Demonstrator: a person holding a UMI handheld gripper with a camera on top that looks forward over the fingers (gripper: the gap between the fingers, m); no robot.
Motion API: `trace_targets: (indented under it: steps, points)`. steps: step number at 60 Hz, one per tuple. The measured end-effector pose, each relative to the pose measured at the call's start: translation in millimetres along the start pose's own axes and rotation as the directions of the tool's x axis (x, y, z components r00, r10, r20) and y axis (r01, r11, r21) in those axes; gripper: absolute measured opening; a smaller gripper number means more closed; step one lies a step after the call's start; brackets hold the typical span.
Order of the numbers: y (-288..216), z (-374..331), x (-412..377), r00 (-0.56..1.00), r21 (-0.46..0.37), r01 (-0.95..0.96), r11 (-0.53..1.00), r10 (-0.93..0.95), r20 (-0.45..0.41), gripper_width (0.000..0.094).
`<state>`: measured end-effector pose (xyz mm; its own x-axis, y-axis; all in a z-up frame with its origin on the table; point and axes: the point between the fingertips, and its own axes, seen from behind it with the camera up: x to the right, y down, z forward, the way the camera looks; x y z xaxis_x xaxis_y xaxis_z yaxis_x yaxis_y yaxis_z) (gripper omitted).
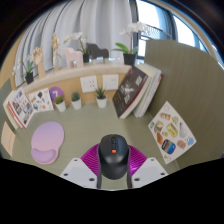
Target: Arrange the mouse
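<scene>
A black computer mouse (113,152) with an orange mark on its back sits between my gripper's (113,165) two fingers. The magenta pads (91,158) press against both of its sides. The gripper is shut on the mouse and holds it over the beige desk (100,125), near the desk's front. A round lilac mouse pad (46,141) lies on the desk to the left of the fingers, apart from the mouse.
A dark book (130,92) leans at the back right. A sticker sheet (170,132) lies to the right. Three small potted plants (77,100) stand along the back, and a picture card (27,103) lies at the left. A shelf with white orchids (72,45) stands behind.
</scene>
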<state>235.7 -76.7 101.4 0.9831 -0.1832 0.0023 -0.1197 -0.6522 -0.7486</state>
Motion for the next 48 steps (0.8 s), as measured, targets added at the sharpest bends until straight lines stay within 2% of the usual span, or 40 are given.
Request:
trace_targets:
  steps: [6, 11, 16, 20, 26, 33, 48]
  points:
    - [-77, -27, -39, 1.0, 0.105, 0.001, 0.995, 0.0, -0.008, 0.0344]
    - [-126, -40, -90, 1.0, 0.163, -0.012, 0.987, 0.007, 0.031, 0.0343]
    - [-151, -36, -145, 0.998, 0.192, 0.001, 0.981, -0.014, 0.068, 0.0341]
    - [-152, -20, -191, 0.995, 0.183, 0.019, 0.983, -0.037, 0.098, 0.0341]
    - [-128, 22, -249, 0.989, 0.131, 0.044, 0.99, -0.062, 0.136, 0.034]
    - [-77, 76, -299, 0.981, 0.039, 0.113, 0.993, -0.118, 0.152, 0.0339]
    - [21, 141, -338, 0.972, -0.13, 0.189, 0.973, -0.167, 0.163, 0.0341]
